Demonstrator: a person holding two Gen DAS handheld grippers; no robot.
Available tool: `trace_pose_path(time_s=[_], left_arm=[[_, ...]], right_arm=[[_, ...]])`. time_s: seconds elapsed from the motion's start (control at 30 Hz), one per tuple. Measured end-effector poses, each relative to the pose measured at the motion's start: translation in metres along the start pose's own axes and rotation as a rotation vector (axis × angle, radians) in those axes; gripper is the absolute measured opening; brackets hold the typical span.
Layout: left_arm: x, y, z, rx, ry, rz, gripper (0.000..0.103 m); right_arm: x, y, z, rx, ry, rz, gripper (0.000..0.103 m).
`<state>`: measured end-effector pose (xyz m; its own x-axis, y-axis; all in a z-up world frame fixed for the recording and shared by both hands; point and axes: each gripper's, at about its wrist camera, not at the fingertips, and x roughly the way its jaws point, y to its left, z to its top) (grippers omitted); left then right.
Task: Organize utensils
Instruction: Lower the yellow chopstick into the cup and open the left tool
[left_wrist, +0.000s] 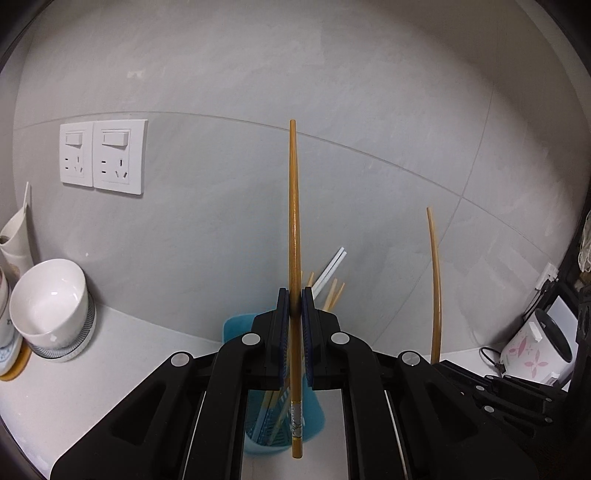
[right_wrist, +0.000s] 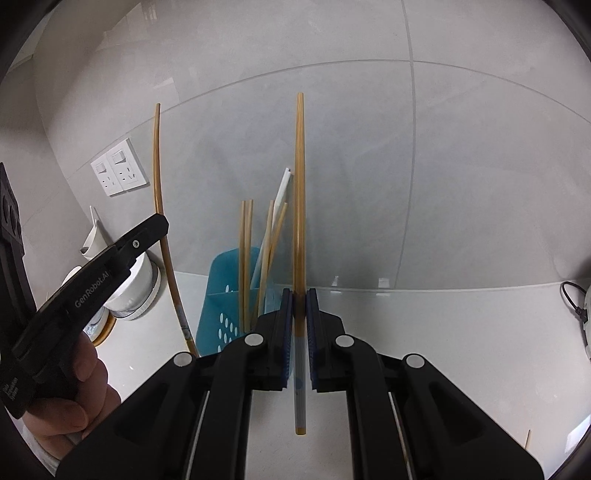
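Note:
My left gripper (left_wrist: 295, 295) is shut on a wooden chopstick (left_wrist: 294, 221) held upright, directly above a teal utensil holder (left_wrist: 236, 325) that has several chopsticks (left_wrist: 334, 293) in it. My right gripper (right_wrist: 299, 295) is shut on another amber chopstick (right_wrist: 299, 184), also upright, just right of the same teal holder (right_wrist: 225, 295) with its chopsticks (right_wrist: 245, 240). The right gripper's chopstick shows in the left wrist view (left_wrist: 436, 280). The left gripper's body (right_wrist: 96, 273) and its chopstick (right_wrist: 162, 206) show at the left of the right wrist view.
White bowls (left_wrist: 51, 302) are stacked at the left on the white counter (left_wrist: 147, 347). Wall sockets (left_wrist: 101, 157) sit on the grey tiled wall. A small rice cooker (left_wrist: 535, 347) stands at the right. A black cable (right_wrist: 576, 302) lies far right.

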<state>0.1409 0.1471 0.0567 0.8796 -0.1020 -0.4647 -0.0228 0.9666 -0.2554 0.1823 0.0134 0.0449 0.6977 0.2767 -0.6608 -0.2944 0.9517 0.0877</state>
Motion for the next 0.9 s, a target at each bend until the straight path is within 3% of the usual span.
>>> trace_pose_path(time_s=[0.37, 0.9], left_arm=[[0.023, -0.003, -0.015, 0.057, -0.031, 0.017, 0.006], [0.041, -0.004, -0.040, 0.117, 0.073, 0.009, 0.007]], right_arm=[[0.016, -0.004, 0.002, 0.020, 0.006, 0.007, 0.006], [0.031, -0.004, 0.001, 0.037, 0.029, -0.007, 0.006]])
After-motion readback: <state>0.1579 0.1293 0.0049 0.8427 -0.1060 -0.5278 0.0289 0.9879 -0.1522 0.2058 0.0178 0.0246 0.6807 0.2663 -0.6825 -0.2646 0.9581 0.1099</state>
